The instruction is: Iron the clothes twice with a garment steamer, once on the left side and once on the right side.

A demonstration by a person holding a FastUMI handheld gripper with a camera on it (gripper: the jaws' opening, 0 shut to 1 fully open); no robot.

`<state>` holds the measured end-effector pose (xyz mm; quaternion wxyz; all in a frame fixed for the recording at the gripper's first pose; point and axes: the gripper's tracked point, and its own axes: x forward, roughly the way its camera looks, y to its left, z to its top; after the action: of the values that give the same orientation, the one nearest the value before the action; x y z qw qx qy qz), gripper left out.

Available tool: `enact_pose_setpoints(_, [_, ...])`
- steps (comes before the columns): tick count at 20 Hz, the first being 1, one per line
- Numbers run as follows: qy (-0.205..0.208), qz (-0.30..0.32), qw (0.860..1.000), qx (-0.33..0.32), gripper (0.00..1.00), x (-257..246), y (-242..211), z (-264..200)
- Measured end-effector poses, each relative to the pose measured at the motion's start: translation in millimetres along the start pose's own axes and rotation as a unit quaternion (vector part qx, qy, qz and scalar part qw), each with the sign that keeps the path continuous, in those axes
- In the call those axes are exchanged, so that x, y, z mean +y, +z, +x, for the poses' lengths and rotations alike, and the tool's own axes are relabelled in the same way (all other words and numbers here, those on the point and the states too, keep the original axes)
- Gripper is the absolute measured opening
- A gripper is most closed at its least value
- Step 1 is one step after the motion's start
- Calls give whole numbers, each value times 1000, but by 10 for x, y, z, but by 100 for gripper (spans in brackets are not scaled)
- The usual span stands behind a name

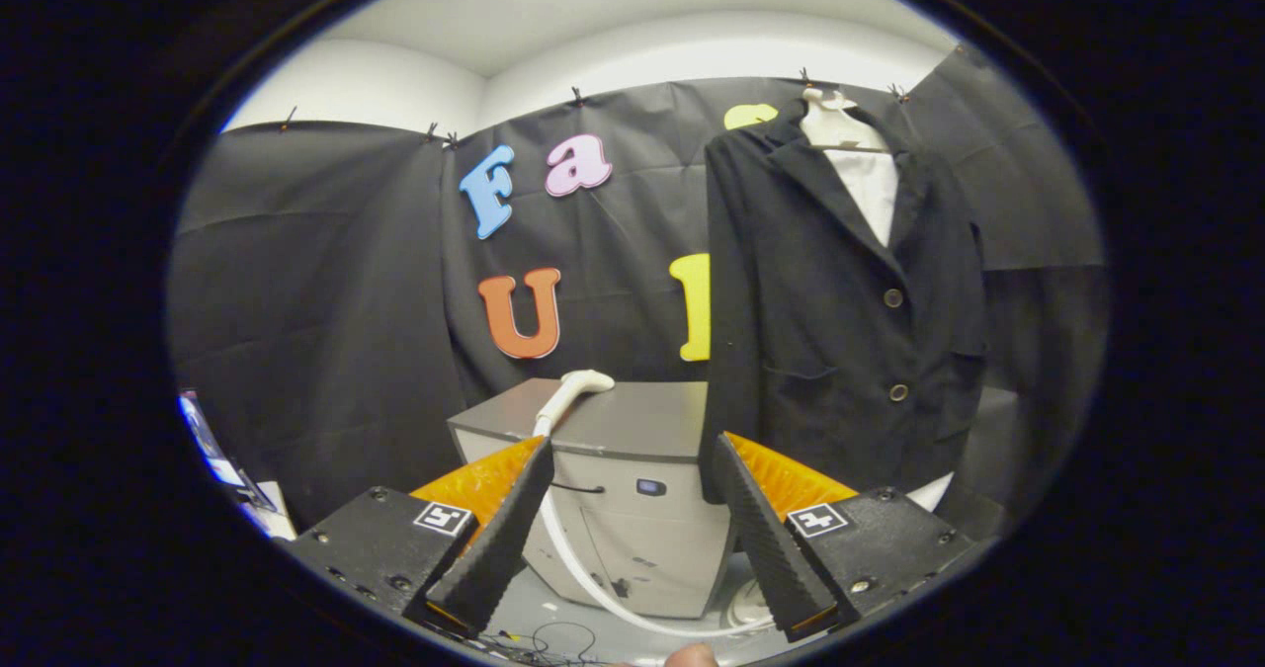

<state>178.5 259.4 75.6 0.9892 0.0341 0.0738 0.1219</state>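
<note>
gripper point(632, 469) wide open — nothing held

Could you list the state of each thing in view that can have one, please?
gripper: open, fingers spread apart, holding nothing.
steamer head: lying on top of the grey cabinet, beyond the fingers, not picked up.
hose: hanging loose down the cabinet front.
jacket: hanging on a hanger against the booth wall, buttoned.
grey cabinet: closed.
</note>
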Motion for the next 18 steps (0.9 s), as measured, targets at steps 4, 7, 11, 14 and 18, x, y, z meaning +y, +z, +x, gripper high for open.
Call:
enact_pose_setpoints(4, [39,1,999,21,100,301,101,624])
enact_pose_setpoints(7, [65,1,997,43,100,500,158,1117])
enact_pose_setpoints(11, [89,11,992,89,100,728,159,1748])
enact_pose_setpoints(14, [98,15,987,130,100,876,70,2179])
enact_pose_setpoints(18, [97,11,980,172,100,1021,-30,2660])
